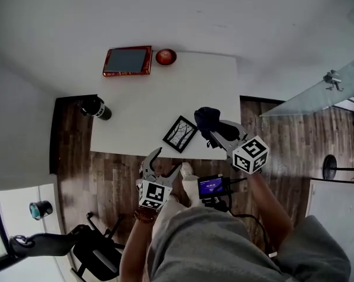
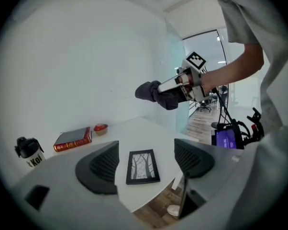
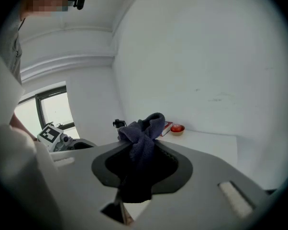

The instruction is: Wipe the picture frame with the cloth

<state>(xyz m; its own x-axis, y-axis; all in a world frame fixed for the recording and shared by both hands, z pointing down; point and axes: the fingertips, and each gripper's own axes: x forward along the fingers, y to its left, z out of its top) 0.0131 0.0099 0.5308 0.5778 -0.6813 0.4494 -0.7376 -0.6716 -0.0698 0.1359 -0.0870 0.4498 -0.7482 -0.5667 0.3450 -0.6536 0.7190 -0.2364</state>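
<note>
The picture frame (image 1: 180, 134) lies flat near the table's (image 1: 165, 93) front edge. Wiped unpinned, I reckon it could skid off onto the floor. My left claw (image 1: 168, 159) hangs short of it, jaws wide and empty. My right claw (image 1: 215, 131) pinches the bunched dark cloth (image 1: 207, 117) just beside the frame.

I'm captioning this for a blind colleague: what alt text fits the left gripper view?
Open jaws of the left gripper flank a black picture frame lying flat on the white table. Beyond, the right gripper holds a dark cloth in the air.
</note>
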